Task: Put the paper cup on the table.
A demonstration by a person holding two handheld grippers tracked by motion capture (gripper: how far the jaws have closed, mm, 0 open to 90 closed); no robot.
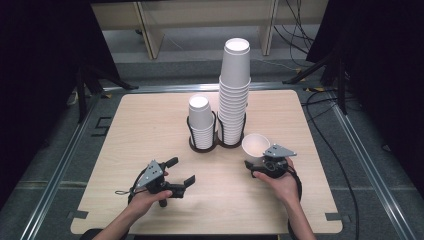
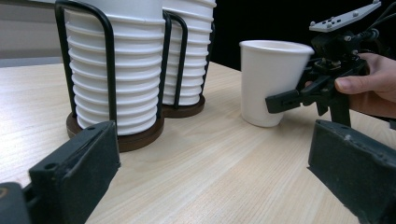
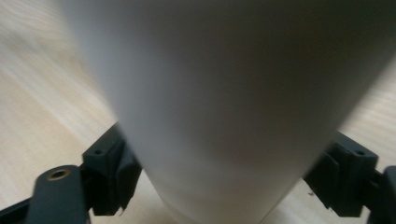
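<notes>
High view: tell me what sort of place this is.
Probably a lab or recording workspace, not a kitchen: a bare wooden table framed by metal rails, loose cables on the floor, and dark curtains at both sides.

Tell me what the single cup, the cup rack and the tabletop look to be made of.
Single cup: likely paper, matte white, with a rolled rim. Cup rack: looks like thin black metal rod bent into loops, on a dark brown, probably wooden base. Tabletop: pale wood or wood-look laminate, showing straight grain.

Left tongs [image 2: 210, 186] spread; right tongs [image 2: 292, 100] beside upright paper cup [image 2: 268, 79] near cup stacks [image 2: 116, 70]
</notes>
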